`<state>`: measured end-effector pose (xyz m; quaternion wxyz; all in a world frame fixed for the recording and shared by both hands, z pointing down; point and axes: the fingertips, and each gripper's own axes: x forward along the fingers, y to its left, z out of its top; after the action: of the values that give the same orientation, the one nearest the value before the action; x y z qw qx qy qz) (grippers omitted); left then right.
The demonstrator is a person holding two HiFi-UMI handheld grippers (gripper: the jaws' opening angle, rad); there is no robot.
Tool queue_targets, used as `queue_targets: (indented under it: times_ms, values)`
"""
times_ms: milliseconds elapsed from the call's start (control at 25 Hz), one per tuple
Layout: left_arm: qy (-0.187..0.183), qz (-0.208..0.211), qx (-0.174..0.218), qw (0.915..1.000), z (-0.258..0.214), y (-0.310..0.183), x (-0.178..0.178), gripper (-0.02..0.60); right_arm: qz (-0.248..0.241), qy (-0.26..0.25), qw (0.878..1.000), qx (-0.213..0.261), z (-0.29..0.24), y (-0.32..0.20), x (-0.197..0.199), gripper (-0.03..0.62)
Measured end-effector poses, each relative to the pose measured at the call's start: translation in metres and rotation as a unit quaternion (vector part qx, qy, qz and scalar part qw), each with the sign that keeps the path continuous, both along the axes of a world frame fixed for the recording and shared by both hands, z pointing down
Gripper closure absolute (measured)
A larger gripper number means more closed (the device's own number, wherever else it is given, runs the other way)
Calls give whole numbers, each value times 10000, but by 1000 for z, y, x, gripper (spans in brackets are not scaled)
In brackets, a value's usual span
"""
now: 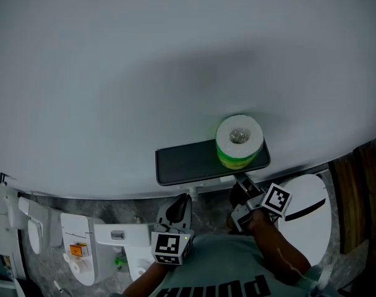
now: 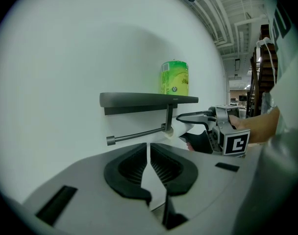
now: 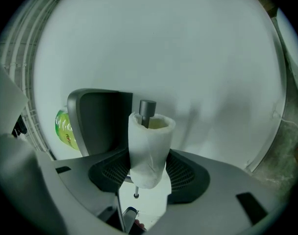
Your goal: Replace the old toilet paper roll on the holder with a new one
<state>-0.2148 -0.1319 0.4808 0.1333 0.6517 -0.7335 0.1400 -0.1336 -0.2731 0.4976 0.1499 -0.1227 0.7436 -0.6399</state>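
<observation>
Thin white old roll [image 3: 148, 148] hangs on holder bar [image 2: 136, 134]; green-wrapped new roll [image 1: 239, 141] stands on shelf [image 1: 188, 163].

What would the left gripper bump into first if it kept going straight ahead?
Most likely the white wall, just beneath the holder's metal bar. The left gripper seems to aim slightly under that bar, so it might graze it on the way. Depth is hard to judge here.

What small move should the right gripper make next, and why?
Probably slide the old roll along the bar toward its free end and off: the right gripper is closed on the roll, and the bar's tip pokes past it.
</observation>
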Motion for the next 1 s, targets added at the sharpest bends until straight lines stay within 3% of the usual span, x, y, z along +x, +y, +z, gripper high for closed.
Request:
queue_targets:
  times_ms: [1000]
  values:
    - [92, 439, 99, 9989, 1, -22, 30, 560, 705, 31, 9975, 94, -6, -37, 69, 367]
